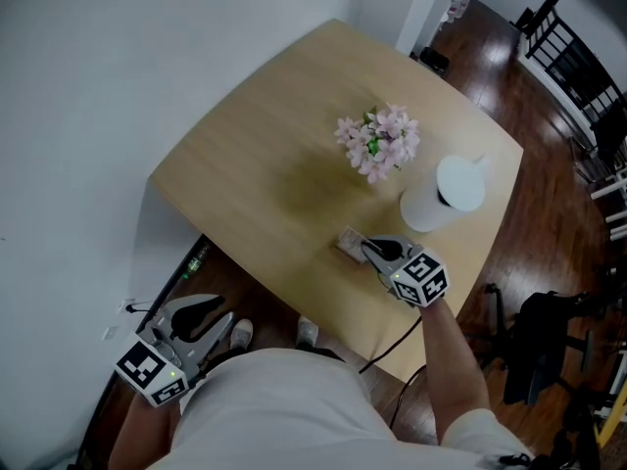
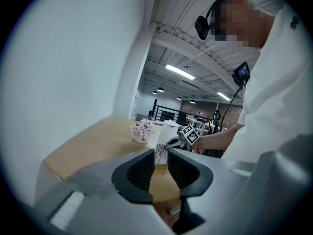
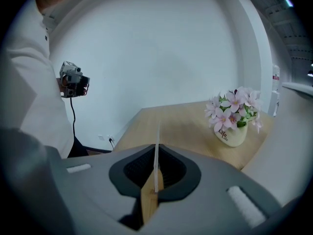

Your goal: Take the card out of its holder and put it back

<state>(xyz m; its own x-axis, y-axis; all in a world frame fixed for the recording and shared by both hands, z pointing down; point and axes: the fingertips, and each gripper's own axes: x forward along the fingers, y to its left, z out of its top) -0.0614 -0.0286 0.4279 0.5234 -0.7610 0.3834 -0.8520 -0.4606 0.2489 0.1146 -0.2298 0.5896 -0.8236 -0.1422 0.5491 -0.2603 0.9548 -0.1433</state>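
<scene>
Here, the right claw [image 3: 156, 174] is pinched shut on a thin white card [image 3: 157, 151], edge-on at lower centre, over the pale wooden tabletop [image 1: 274, 164]. The left claw [image 1: 211, 313] hangs open and empty at lower left.

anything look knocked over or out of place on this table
Nothing stands out. The flower pot and the white lidded container stand upright on the table. Nothing is spilled. The card stands upright, pinched edge-on in the right claw at its wooden holder.
</scene>
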